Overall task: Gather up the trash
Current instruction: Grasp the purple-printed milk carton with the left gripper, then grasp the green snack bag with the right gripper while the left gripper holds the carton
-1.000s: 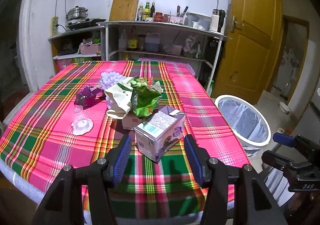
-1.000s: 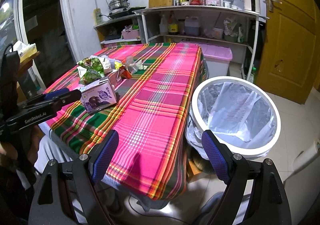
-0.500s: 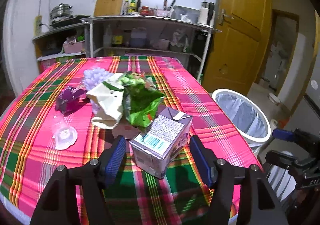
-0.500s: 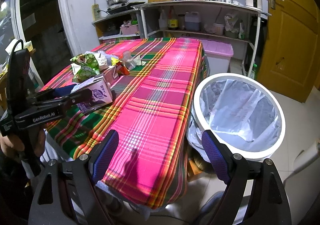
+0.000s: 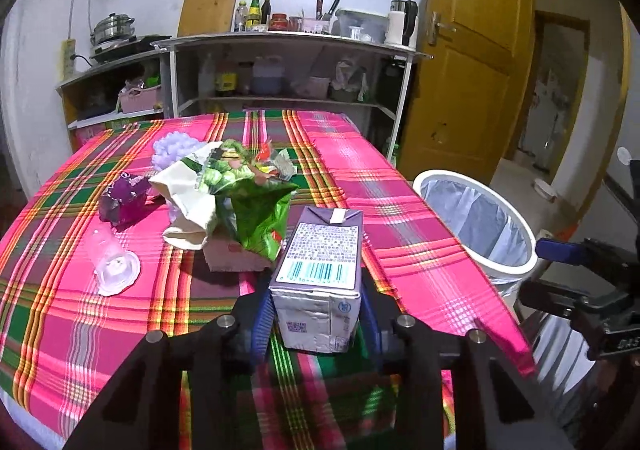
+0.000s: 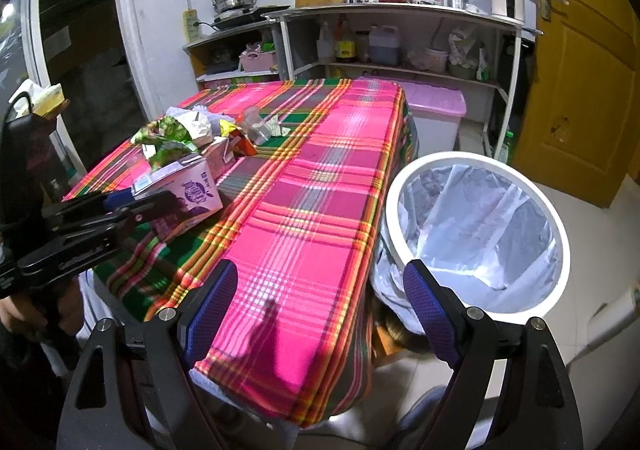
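We've got the left gripper (image 5: 316, 320) clamped on the purple drink carton (image 5: 320, 274), blue textured pads pressed vs. both side walls at its near end. Carton is a cardboard brick, barcode panel facing up, folded gable end pointing away, lying on the plaid tablecloth (image 5: 400, 226) near the table's front edge. Cloth is woven pink/green/orange check, slightly creased.

Just behind the carton: a small pale cardboard box (image 5: 230, 256), w/ a crumpled glossy green snack bag (image 5: 256, 214) and a cream wrapper (image 5: 188, 202) slumped over it. Left of those, a crinkled purple wrapper (image 5: 124, 198) and a clear plastic cup (image 5: 110, 260) tipped on its side. A lilac bobbly lump (image 5: 172, 148) sits farther back; can't tell what it is.

Right gripper (image 6: 320, 314) is spread wide, nothing between its blue mesh pads, held off the table's corner, beside the white round-rimmed bin (image 6: 476, 238) w/ its thin translucent liner. Bin stands on the floor, touching the cloth's hanging edge.
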`<state>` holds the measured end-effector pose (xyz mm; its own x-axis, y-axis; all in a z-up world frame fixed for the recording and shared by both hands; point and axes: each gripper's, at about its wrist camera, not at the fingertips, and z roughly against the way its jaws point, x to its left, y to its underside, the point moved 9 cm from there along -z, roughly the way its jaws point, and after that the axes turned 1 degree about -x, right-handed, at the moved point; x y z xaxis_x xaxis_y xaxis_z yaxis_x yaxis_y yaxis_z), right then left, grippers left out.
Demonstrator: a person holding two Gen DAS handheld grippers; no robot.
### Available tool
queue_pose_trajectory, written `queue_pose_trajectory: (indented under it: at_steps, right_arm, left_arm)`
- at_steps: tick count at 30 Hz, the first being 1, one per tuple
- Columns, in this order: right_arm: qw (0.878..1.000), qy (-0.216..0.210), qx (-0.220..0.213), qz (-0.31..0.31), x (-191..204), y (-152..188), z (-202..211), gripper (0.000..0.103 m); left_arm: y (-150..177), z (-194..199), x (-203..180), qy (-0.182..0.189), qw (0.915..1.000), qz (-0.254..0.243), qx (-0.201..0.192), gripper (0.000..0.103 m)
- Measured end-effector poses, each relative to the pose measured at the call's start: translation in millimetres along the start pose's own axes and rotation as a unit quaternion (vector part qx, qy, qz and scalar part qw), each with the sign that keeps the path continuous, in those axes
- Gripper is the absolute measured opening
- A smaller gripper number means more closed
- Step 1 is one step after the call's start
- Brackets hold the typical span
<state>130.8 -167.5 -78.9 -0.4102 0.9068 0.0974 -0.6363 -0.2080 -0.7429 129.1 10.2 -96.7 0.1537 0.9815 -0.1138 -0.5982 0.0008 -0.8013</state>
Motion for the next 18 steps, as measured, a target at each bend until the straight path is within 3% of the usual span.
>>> queue_pose_trajectory:
  at_steps: [11,18]
  right_arm:
    - [0.999,-0.030,0.004,0.019,25,-14,-12,0.085]
    - [0.997,-0.071,0.019,0.037,60,-20,-30,0.082]
  left_arm:
    - [-10,54,12,0.012,0.9982,0.046,-0.036,0.039]
    - [-19,80,41,-0.023,0.9950,0.073,-0.063,0.039]
